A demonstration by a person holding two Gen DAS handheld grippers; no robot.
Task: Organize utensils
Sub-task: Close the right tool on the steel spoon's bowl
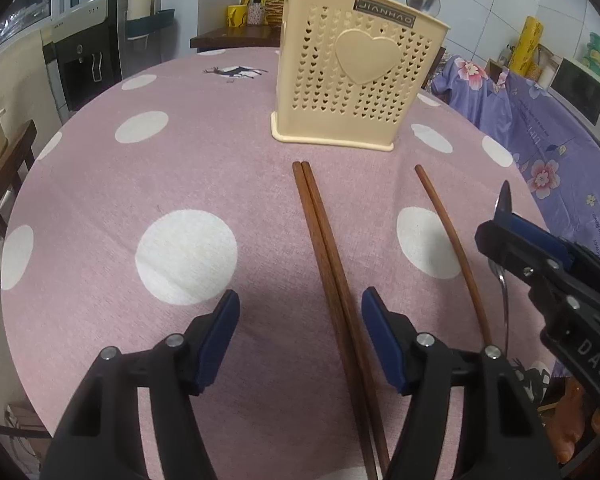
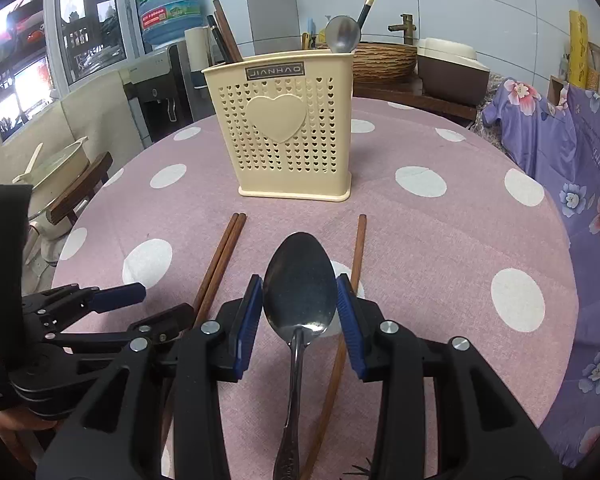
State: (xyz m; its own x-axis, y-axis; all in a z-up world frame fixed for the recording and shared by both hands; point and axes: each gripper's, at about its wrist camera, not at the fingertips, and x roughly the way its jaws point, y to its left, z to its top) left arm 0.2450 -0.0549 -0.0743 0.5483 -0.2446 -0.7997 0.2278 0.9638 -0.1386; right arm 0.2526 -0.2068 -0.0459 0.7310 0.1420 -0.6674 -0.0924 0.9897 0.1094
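Three chopsticks: a touching pair (image 1: 320, 240) and a single one (image 1: 452, 248) lie on the pink dotted tablecloth (image 1: 160, 168) in front of the holder; their near ends run out of view under the grippers.
Holder: cream perforated utensil holder (image 2: 288, 128) stands upright on the cloth; its inside is hidden, and only a spoon bowl (image 2: 343, 34) and dark stick tops show above the rim.
Left gripper (image 1: 300, 332): jaws stand wide apart with nothing pressed between the pads; the pair of chopsticks passes on the cloth below the gap, nearer the right-hand pad.
Right gripper (image 2: 300, 312): jaws part closed on the bowl of a metal spoon (image 2: 300, 280), blue pads against its two edges, bowl tip pointing toward the holder.
Spoon handle: runs back between the fingers and is cut off at the lower edge.
Contact with cloth: cannot tell whether the spoon touches it.
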